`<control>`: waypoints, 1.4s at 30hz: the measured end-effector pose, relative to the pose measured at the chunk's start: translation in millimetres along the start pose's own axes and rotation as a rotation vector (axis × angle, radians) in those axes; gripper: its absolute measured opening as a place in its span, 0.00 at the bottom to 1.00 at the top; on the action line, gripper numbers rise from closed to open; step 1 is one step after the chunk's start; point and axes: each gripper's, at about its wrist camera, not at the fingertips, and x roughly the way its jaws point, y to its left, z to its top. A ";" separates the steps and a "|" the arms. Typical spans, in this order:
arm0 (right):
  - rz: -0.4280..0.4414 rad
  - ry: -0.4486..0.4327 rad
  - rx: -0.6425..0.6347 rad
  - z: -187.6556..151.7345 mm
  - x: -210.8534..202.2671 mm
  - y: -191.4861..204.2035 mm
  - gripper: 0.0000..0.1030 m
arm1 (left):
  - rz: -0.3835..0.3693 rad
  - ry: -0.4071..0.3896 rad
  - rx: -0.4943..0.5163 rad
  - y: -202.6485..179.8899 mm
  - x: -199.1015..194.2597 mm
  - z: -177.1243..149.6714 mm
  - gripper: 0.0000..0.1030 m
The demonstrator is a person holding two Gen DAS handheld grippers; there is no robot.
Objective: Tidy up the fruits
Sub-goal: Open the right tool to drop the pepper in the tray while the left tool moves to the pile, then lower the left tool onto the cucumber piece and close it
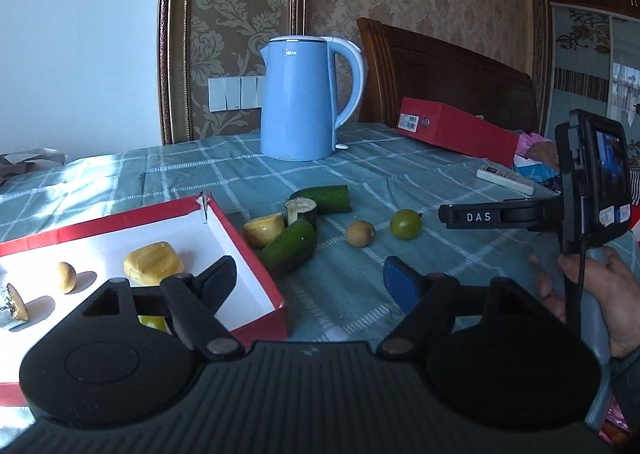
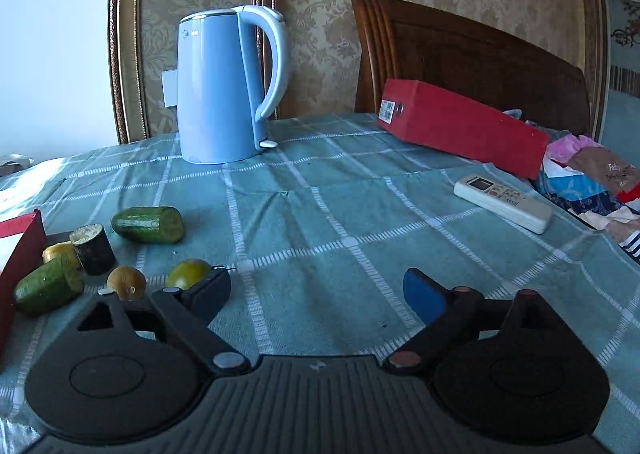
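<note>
Red box: shallow red cardboard lid with a white inside (image 1: 244, 250), open side up at the table's left edge.
In the box: a pale yellow blocky fruit chunk (image 1: 153, 263) near its right wall, a small tan oval fruit (image 1: 66, 277) left of it, a wedge with grey rind (image 1: 13, 308) at the left.
Cucumbers: one dark green cut cucumber piece (image 1: 291, 248) lying against the box's right wall; another (image 2: 148, 224) lying further back.
Cylinder: a dark-skinned stub with a pale cut top (image 2: 93, 248), upright between them.
Yellow piece: a yellow chunk (image 1: 263, 230) touching the stub.
Loose fruit: a brown round kiwi-like fruit (image 1: 360, 233) and a green tomato (image 1: 405, 224), side by side, apart, towards the table's middle.
</note>
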 end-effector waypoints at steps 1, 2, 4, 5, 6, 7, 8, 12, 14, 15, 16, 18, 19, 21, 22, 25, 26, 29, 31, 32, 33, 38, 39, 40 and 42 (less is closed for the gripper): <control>0.005 0.001 -0.009 -1.8 -0.4 0.8 0.91 | 0.003 0.013 0.014 -3.3 8.5 3.9 0.78; 0.013 0.006 -0.020 -1.6 0.7 2.3 0.91 | 0.016 0.037 0.028 -6.7 18.2 8.5 0.78; 0.025 0.026 -0.051 -3.2 1.4 8.7 0.91 | 0.040 0.040 0.061 -11.8 32.7 17.9 0.77; 0.013 0.031 -0.061 -3.2 2.3 11.1 0.91 | 0.049 0.039 0.075 -12.6 40.7 24.6 0.74; 0.001 0.033 -0.071 -4.1 1.1 13.5 0.91 | 0.045 0.048 0.069 -11.8 47.6 29.7 0.73; 0.006 0.035 -0.073 -4.3 1.0 14.0 0.91 | 0.029 0.071 0.063 -10.4 55.3 33.9 0.72; 0.013 0.037 -0.069 -4.3 1.0 13.4 0.91 | 0.011 0.102 0.044 -7.6 63.3 37.1 0.68; 0.023 0.027 -0.034 -3.8 -0.8 7.4 0.92 | -0.019 0.176 0.050 0.3 87.8 36.3 0.60; 0.019 0.031 -0.023 -3.6 -0.1 5.5 0.92 | -0.019 0.174 0.067 1.6 93.1 34.2 0.58; 0.023 0.038 -0.022 -3.2 1.1 5.1 0.92 | -0.045 0.179 0.071 2.6 95.5 33.5 0.58; 0.031 0.045 -0.024 -3.1 2.2 5.4 0.92 | -0.063 0.187 0.073 2.9 97.6 32.3 0.59; 0.030 0.050 -0.029 -3.1 2.9 6.6 0.92 | -0.051 0.178 0.090 1.9 99.0 30.2 0.59; 0.030 0.049 -0.031 -3.2 2.8 7.0 0.92 | -0.059 0.174 0.103 1.6 99.4 29.5 0.61; 0.030 0.043 -0.030 -3.5 1.8 7.0 0.92 | -0.056 0.174 0.119 1.5 101.3 28.6 0.63; 0.025 0.039 -0.028 -3.5 1.1 6.9 0.92 | -0.050 0.178 0.123 1.9 102.6 28.6 0.64; 0.026 0.032 -0.022 -3.5 -0.2 6.0 0.92 | -0.052 0.189 0.113 4.8 105.1 30.6 0.66; 0.023 0.031 -0.023 -3.3 -0.3 6.1 0.92 | -0.050 0.199 0.127 4.3 106.7 31.3 0.67; 0.024 0.032 -0.023 -3.3 -0.1 6.3 0.92 | -0.028 0.237 0.162 2.5 114.4 32.2 0.69; 0.023 0.032 -0.023 -3.2 -0.1 6.1 0.92 | -0.028 0.250 0.180 1.6 116.5 31.9 0.69; 0.023 0.032 -0.023 -3.2 -0.1 6.2 0.93 | -0.035 0.251 0.183 1.7 117.0 31.6 0.69; 0.023 0.032 -0.023 -3.2 -0.2 6.2 0.93 | -0.033 0.256 0.194 1.2 117.3 31.1 0.69; 0.017 0.037 -0.028 -2.8 0.1 6.7 0.93 | -0.103 0.265 0.208 -7.6 105.2 37.9 0.70; 0.016 0.037 -0.028 -2.9 0.1 6.9 0.93 | -0.126 0.258 0.219 -10.8 102.6 39.4 0.68; 0.016 0.038 -0.029 -3.0 0.1 7.1 0.93 | -0.125 0.251 0.224 -13.8 102.1 40.1 0.68; 0.013 0.036 -0.027 -3.1 -0.2 7.0 0.93 | -0.104 0.258 0.218 -13.7 106.5 38.7 0.68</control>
